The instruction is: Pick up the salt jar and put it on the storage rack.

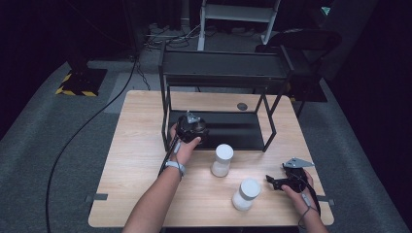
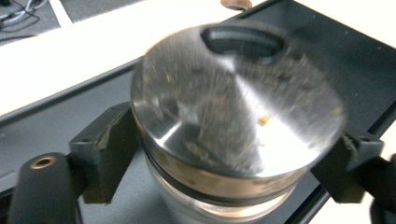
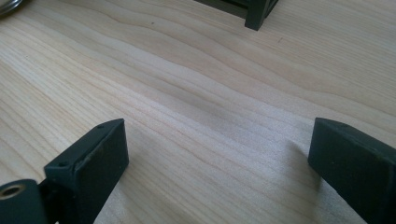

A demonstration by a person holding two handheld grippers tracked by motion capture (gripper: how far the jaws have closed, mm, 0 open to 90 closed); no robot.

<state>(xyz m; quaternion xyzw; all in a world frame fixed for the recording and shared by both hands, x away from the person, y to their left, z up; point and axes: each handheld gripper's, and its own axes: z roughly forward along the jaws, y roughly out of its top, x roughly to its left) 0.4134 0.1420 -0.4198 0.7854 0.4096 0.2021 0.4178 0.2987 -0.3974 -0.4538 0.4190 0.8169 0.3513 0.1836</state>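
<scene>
On the black lower shelf (image 1: 243, 131) of the metal rack, the left hand-held gripper (image 2: 224, 158) has its jaws set either side of a glass jar with a steel lid (image 2: 233, 102), both pads hard up against the lid's rim. Down at the tabletop's (image 1: 141, 160) near right corner, the right hand-held gripper (image 3: 219, 163) sits spread wide over bare wood, two white canisters (image 1: 222, 160) standing between the hands.
</scene>
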